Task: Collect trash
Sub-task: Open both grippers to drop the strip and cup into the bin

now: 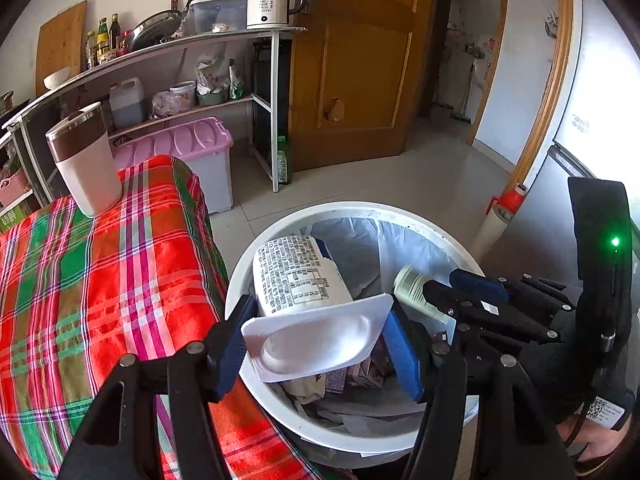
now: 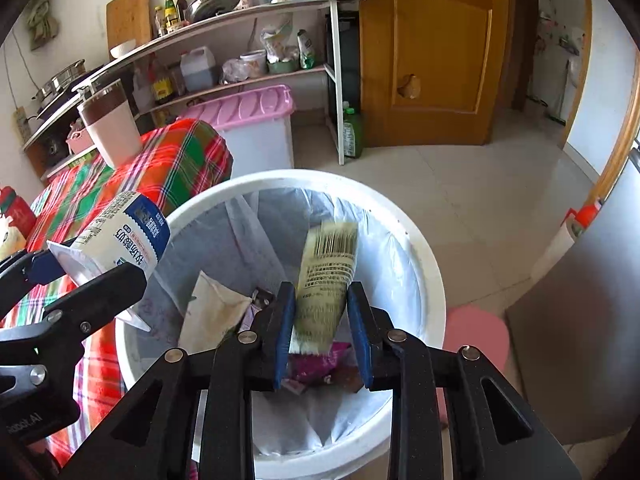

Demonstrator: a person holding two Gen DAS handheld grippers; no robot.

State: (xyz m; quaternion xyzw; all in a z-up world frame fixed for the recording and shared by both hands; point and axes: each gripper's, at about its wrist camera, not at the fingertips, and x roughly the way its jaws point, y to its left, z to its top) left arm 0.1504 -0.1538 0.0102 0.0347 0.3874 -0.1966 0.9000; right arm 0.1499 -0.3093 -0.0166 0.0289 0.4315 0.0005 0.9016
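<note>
My left gripper (image 1: pixel 316 336) is shut on a white yogurt cup (image 1: pixel 296 276) with a printed label, its blue pads pinching the cup's wide rim above the white trash bin (image 1: pixel 360 208). From the right wrist view the same cup (image 2: pixel 128 232) hangs over the bin's left rim (image 2: pixel 420 248). My right gripper (image 2: pixel 322 320) is over the bin's middle with a pale green packet (image 2: pixel 326 280) between its jaws. The packet is blurred, and a gap shows beside the right pad. The left wrist view shows that packet (image 1: pixel 412 288) at the gripper's tip. Paper and wrappers lie in the lined bin.
A table with a red and green plaid cloth (image 1: pixel 100 280) touches the bin's left side and carries a white tumbler (image 1: pixel 86 160). Behind stand a pink-lidded storage box (image 1: pixel 188 144), a loaded metal shelf (image 1: pixel 168 46), a green bottle (image 1: pixel 284 160) and a wooden door (image 1: pixel 360 60). Tiled floor (image 1: pixel 440 168) lies beyond the bin.
</note>
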